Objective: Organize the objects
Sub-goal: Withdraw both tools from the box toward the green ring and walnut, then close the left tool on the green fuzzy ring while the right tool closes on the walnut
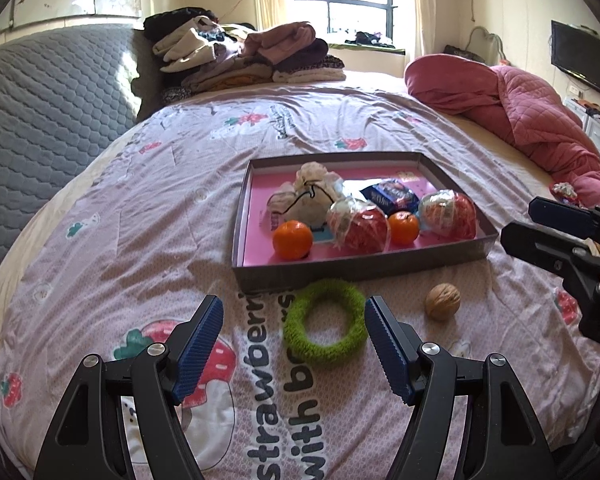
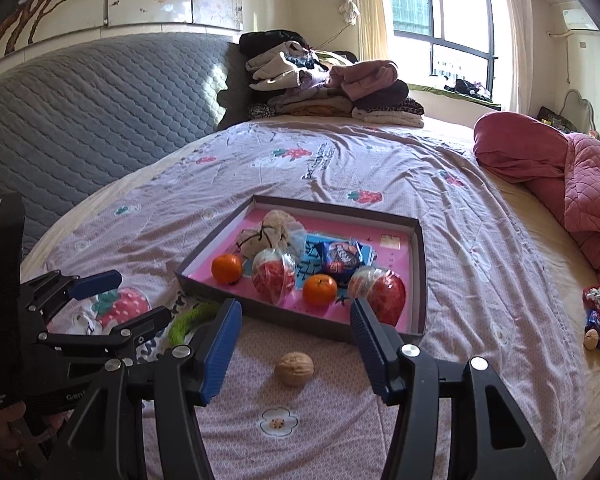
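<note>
A shallow grey tray [image 1: 356,268] with a pink bottom lies on the bed and holds two oranges [image 1: 293,239], two wrapped red apples [image 1: 360,224], a blue snack packet [image 1: 392,194] and a cloth pouch [image 1: 308,196]. A green fuzzy ring [image 1: 325,322] and a walnut [image 1: 443,301] lie on the sheet in front of the tray. My left gripper [image 1: 294,316] is open over the ring's left part. My right gripper [image 2: 296,318] is open above the walnut [image 2: 294,368]; the tray [image 2: 300,320] is just beyond it. The ring [image 2: 188,320] shows partly behind the left gripper [image 2: 132,300].
A pink quilt [image 1: 532,120] is bunched at the right. Folded clothes [image 1: 244,56] are piled at the far side by the grey headboard [image 1: 52,120]. Small wrapped items [image 2: 598,320] lie at the bed's right edge.
</note>
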Demonstrator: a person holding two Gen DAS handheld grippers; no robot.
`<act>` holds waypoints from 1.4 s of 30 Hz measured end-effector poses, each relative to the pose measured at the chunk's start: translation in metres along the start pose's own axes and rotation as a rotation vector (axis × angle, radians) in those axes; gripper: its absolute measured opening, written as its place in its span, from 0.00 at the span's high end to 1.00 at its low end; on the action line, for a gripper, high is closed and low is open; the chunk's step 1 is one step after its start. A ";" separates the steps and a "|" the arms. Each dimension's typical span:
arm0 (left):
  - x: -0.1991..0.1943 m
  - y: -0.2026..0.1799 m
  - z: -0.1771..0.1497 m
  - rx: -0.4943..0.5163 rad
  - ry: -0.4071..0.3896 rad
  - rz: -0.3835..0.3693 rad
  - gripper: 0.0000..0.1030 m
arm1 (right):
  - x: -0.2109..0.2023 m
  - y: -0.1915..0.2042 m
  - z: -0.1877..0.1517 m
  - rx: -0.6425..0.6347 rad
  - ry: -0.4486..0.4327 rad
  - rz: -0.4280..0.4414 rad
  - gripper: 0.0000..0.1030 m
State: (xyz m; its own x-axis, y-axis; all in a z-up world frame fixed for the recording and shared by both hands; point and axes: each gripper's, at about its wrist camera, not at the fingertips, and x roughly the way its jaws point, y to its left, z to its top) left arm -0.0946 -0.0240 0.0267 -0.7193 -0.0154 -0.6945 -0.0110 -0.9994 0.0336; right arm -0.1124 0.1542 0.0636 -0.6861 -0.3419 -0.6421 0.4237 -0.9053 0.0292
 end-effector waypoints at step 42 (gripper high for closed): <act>0.046 -0.033 -0.031 0.106 0.056 -0.021 0.28 | 0.061 -0.009 -0.055 0.031 0.171 -0.016 0.46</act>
State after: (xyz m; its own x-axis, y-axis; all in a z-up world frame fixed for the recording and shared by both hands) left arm -0.1062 0.0076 -0.0286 -0.6782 0.0010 -0.7349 -0.1015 -0.9905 0.0924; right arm -0.1260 0.1557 -0.0181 -0.5808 -0.2815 -0.7638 0.3929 -0.9187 0.0398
